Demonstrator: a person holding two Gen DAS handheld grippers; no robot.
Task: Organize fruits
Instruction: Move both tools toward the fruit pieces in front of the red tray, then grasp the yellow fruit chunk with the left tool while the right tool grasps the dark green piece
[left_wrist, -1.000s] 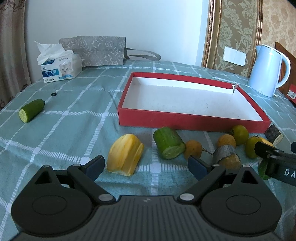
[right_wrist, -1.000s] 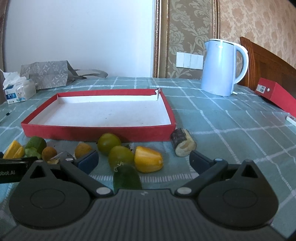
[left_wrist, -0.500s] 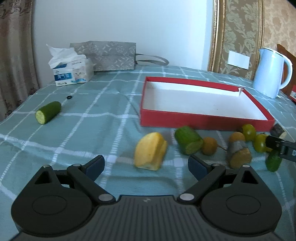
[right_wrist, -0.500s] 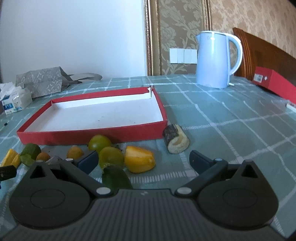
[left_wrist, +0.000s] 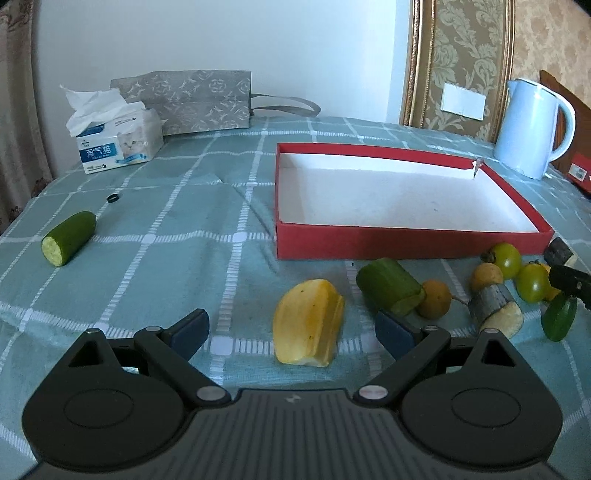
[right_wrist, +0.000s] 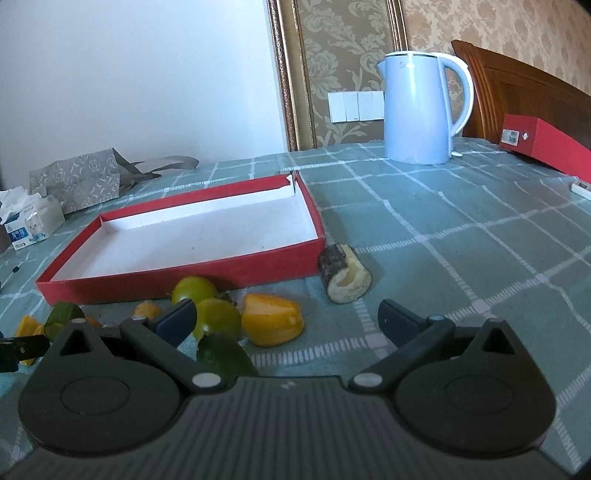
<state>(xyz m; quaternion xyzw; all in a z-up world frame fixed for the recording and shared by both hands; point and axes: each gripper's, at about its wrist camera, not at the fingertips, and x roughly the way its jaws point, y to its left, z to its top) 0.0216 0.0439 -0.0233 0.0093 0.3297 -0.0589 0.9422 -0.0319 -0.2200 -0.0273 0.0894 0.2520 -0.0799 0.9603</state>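
A table under a green checked cloth (left_wrist: 207, 206) carries everything, and the largest thing on it is one shallow red box (left_wrist: 406, 242) with a white floor, lying open and with nothing in it, to the far right of the left gripper's view. Behind it on the right stands one pale blue kettle (right_wrist: 421, 107); a second, closed red box (right_wrist: 546, 146) lies at the far right edge of the table, and on the far left sit one grey patterned paper bag (left_wrist: 192, 99) and one tissue pack (left_wrist: 114, 142). All the fruit lies on the cloth along the near wall of the open box, not in it. Counted there: two yellow wedges, one (left_wrist: 308, 326) just ahead of the left gripper (left_wrist: 291, 328) and one (right_wrist: 271, 323) ahead of the right gripper (right_wrist: 284, 319); one thick green chunk (left_wrist: 389, 286); two dark-skinned banana stubs, one (left_wrist: 495, 310) among the fruit and one (right_wrist: 345, 273) touching or nearly touching the box's near right corner; two round green-yellow fruits (right_wrist: 194, 290) (right_wrist: 218, 317) close together; two small orange ones (left_wrist: 436, 299) (left_wrist: 485, 273); and one small dark green fruit (right_wrist: 225, 356) right under the right gripper's left finger. A lone cucumber piece (left_wrist: 68, 238) lies well apart at far left, with a small black ring (left_wrist: 113, 198) beyond it. Both grippers hover low with fingers spread wide, holding nothing.
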